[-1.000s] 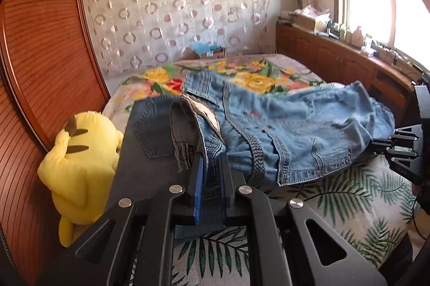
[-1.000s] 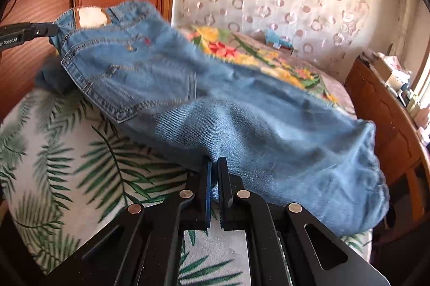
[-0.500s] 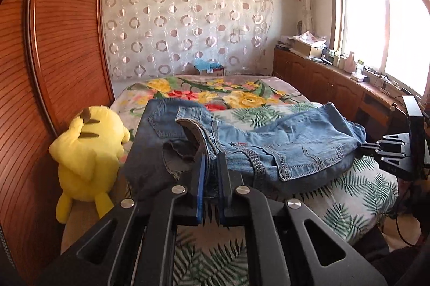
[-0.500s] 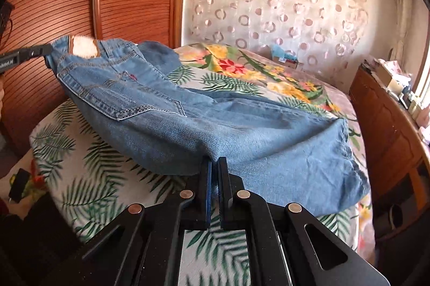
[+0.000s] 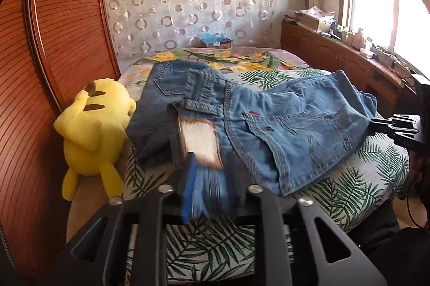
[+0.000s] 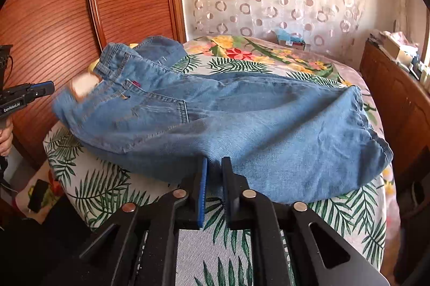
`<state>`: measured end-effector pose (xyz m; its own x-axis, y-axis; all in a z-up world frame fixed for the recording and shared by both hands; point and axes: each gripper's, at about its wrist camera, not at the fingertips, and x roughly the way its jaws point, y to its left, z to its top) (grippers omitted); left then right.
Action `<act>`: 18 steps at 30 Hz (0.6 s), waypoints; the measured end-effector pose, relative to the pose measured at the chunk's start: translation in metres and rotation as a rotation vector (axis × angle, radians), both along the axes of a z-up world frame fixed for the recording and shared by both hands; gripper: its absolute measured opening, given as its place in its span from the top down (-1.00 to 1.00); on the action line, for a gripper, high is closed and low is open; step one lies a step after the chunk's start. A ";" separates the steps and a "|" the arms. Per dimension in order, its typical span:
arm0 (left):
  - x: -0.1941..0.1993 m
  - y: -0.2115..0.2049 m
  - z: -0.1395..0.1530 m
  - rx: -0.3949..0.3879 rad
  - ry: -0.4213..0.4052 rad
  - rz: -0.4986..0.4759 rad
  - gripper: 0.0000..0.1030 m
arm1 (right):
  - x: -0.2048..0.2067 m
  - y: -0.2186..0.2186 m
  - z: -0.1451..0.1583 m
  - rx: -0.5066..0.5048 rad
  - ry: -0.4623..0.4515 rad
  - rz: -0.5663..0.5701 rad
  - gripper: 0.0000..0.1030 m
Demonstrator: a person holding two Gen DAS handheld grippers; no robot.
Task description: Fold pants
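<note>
Light blue jeans lie folded across the leaf-print bed, on top of a darker pair of pants. Their waist with the pale patch points at my left gripper. Its jaws are opening, and blurred denim is slipping out between them. In the right wrist view the jeans spread from the patch to the leg fold. My right gripper is opening too, with the denim edge at its tips and bed cover showing through the gap. Each gripper shows in the other's view: right gripper, left gripper.
A yellow plush toy lies against the wooden wardrobe left of the bed. A wooden cabinet with clutter runs under the window on the right. A small box sits at the bed's far end. A hand holds the left gripper.
Both grippers pulled back towards the near bed edge and laid the jeans flat. Both were shut on the denim and now stand apart, with the cloth coming free.
</note>
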<state>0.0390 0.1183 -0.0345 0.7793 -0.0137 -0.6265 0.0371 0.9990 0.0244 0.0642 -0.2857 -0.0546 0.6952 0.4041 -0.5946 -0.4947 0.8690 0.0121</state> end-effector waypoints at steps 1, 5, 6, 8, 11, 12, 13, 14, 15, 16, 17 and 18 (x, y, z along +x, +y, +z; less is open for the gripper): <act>0.000 0.001 0.002 -0.001 -0.009 -0.001 0.14 | -0.001 -0.002 0.001 0.007 -0.005 -0.006 0.64; 0.013 0.003 0.007 -0.004 -0.028 -0.014 -0.46 | 0.000 0.002 0.006 0.010 -0.033 -0.048 0.28; 0.020 0.003 0.009 -0.005 -0.033 -0.020 -0.51 | 0.000 0.004 0.007 0.016 -0.034 -0.053 0.25; 0.032 0.004 0.009 -0.001 -0.031 -0.025 -0.54 | 0.004 0.003 0.006 0.025 -0.032 -0.066 0.16; 0.053 0.005 0.010 0.005 -0.043 -0.025 -0.54 | 0.010 0.006 -0.001 0.026 -0.033 -0.080 0.10; 0.062 0.006 0.010 0.004 -0.039 -0.026 -0.54 | 0.013 0.006 -0.003 0.029 -0.032 -0.082 0.10; 0.072 0.006 0.010 0.007 -0.035 -0.028 -0.54 | 0.017 0.007 -0.007 0.032 -0.026 -0.088 0.09; 0.078 0.007 0.009 0.010 -0.032 -0.028 -0.54 | 0.020 0.005 -0.008 0.033 -0.021 -0.090 0.09; 0.087 0.007 0.008 0.015 -0.025 -0.027 -0.54 | 0.023 0.005 -0.010 0.035 -0.017 -0.094 0.09; 0.095 0.008 0.006 0.018 -0.018 -0.025 -0.53 | 0.026 0.005 -0.013 0.036 -0.012 -0.099 0.08; 0.105 0.010 0.004 0.019 -0.003 -0.022 -0.52 | 0.028 0.004 -0.014 0.038 -0.009 -0.102 0.08; 0.112 0.010 0.002 0.020 0.005 -0.025 -0.52 | 0.030 0.004 -0.014 0.040 -0.008 -0.105 0.08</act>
